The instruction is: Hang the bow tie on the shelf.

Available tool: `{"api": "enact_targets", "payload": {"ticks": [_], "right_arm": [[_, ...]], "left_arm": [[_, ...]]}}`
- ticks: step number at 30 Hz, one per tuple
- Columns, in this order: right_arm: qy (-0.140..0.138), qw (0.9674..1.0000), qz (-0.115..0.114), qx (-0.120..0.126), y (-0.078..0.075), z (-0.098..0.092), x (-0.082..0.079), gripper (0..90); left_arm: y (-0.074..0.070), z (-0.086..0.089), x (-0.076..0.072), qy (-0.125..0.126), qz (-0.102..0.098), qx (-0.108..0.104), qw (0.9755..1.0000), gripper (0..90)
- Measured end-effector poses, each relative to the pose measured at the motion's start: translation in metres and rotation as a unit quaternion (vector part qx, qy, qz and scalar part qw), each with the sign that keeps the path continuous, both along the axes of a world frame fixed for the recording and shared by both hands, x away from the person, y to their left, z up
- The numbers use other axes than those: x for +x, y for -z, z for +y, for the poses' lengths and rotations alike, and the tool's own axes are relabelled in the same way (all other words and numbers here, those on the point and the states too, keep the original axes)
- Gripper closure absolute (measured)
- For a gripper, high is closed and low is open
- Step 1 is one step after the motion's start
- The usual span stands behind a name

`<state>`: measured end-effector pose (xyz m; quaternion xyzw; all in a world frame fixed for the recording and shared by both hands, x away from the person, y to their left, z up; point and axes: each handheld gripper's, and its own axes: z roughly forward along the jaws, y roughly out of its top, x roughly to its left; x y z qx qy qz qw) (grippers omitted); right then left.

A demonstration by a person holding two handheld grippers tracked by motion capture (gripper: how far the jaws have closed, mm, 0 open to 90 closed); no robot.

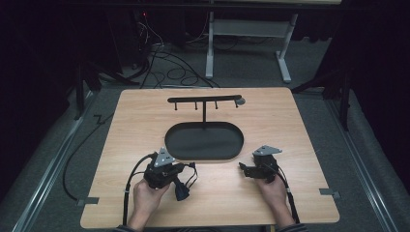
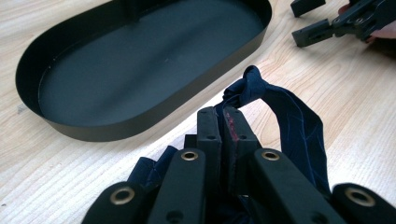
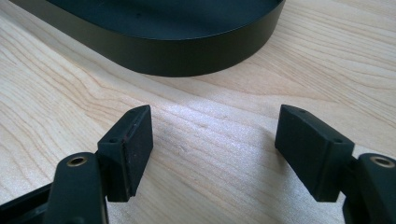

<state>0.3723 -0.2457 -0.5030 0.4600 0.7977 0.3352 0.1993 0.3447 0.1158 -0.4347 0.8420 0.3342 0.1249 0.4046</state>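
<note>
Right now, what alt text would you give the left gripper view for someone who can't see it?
The left gripper pinches a strip of dark blue cloth between its shut black jaws above a pale wooden table. A shallow black oval tray lies beyond, and the right gripper shows at the top right.

Dark cloth (image 1: 182,189) in left gripper (image 1: 170,172)

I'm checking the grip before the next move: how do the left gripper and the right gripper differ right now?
The left gripper has its jaws shut on a dark blue cloth; the right gripper has its jaws wide apart with nothing between them. The left gripper carries the cloth's loop draped beside it; the right gripper sits low over bare wooden table. Both are black, hand-held, and sit near the oval black tray.
</note>
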Motion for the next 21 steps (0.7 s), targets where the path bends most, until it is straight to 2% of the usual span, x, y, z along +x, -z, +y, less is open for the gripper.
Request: {"api": "enact_targets", "payload": {"ticks": [8, 21], "right_arm": [[0.000, 1.0000, 0.000, 0.000, 0.000, 0.000, 0.000, 29.1], [-0.001, 1.0000, 0.000, -0.001, 0.000, 0.000, 0.000, 29.0]], "left_arm": [[-0.010, 0.004, 0.002, -0.002, -0.009, -0.003, 1.0000, 86.2], [-0.036, 0.018, 0.009, -0.020, -0.030, -0.014, 0.9993, 86.2]]}}
